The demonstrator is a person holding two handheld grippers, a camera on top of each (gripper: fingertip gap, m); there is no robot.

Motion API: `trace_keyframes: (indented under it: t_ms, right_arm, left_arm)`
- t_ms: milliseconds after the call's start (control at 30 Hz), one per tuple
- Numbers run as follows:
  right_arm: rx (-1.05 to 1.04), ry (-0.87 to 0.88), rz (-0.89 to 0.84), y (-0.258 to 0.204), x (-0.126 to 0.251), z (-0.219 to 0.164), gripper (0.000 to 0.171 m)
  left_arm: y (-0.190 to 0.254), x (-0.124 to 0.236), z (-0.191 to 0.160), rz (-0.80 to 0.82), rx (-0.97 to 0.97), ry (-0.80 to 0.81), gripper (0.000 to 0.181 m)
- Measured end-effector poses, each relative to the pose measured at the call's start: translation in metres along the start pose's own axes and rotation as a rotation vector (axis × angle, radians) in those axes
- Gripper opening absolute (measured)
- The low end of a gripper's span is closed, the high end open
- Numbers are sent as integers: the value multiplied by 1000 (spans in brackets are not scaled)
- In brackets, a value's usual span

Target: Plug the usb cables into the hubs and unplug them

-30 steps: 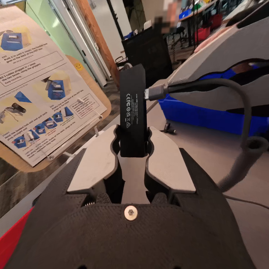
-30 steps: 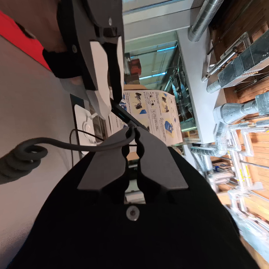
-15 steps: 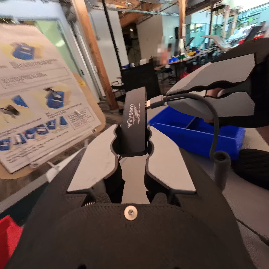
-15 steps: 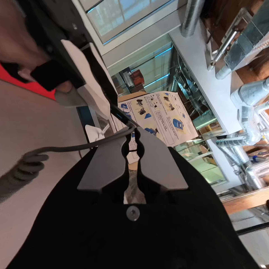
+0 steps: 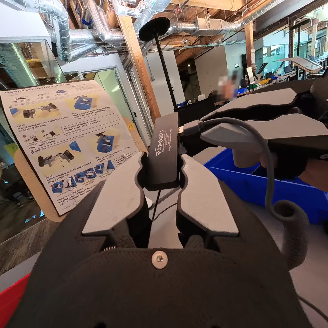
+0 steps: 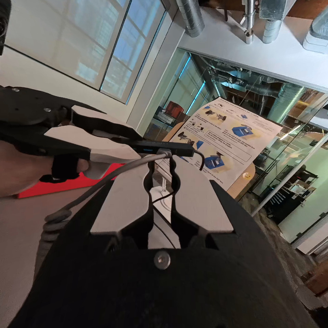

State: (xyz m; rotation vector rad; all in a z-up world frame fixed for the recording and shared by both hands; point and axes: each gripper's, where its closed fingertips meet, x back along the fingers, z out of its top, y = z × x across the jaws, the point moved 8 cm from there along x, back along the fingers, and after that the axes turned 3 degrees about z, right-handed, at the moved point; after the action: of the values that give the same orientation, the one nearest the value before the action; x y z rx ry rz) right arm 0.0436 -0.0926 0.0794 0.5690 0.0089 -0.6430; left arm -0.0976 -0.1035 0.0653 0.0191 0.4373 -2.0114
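Room: open workshop with bare ducts, wooden posts and glass partitions is showing behind a grey counter (image 5: 198, 154).
Hub: black hub (image 5: 164, 150) is standing upright off the counter, its lower end sitting between the jaws of the left gripper (image 5: 161, 174), which are closing narrowly on its two long sides.
Plug: grey usb plug (image 5: 190, 129) is sitting at a side port near the hub's upper end, with some metal shell still showing at the hub's edge, so it is either partly seated or partly drawn.
Right gripper: the right gripper (image 6: 160, 166) is reaching toward the plug; its jaws are standing narrow with a gap between the tips, and I cannot tell whether they are pinching the plug or only flanking it.
Cable: grey usb cable (image 5: 266, 159) is looping down from the plug to a wound bundle (image 5: 291, 229) hanging beside the left gripper.
Progress: one cable is engaging one port; two blue ports in the right wrist view are looking empty, so most of the plugging and unplugging appears to be remaining.
Surroundings: blue bin (image 5: 257, 182) is sitting on the counter behind the hub, a red tray (image 6: 71, 181) lower left, an instruction sheet (image 5: 67, 140) propped on a stand.
Obstacles: the hanging bundle is likely tugging sideways on the plug; the hub's own thin black lead (image 6: 202, 159) is trailing off its far end near the right gripper's tips.
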Motion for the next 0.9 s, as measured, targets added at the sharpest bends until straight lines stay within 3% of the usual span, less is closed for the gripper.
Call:
trace_keyframes:
  t_ms: [133,200,367,633,900]
  right_arm:
    - [10,1,-74,0,0,0,20]
    - [-14,30,-38,-1,1,1,11]
    - [-31,67,-43,0,4,6,22]
    - [25,112,-74,-2,9,10,17]
    - [20,207,-41,-1,17,16,17]
  left_arm:
    - [4,1,3,-1,-7,22,33]
    - [6,2,5,9,-29,27,33]
    - [10,3,8,12,-50,38,33]
    - [16,4,12,-24,-34,67,34]
    - [13,8,17,-173,198,136,33]
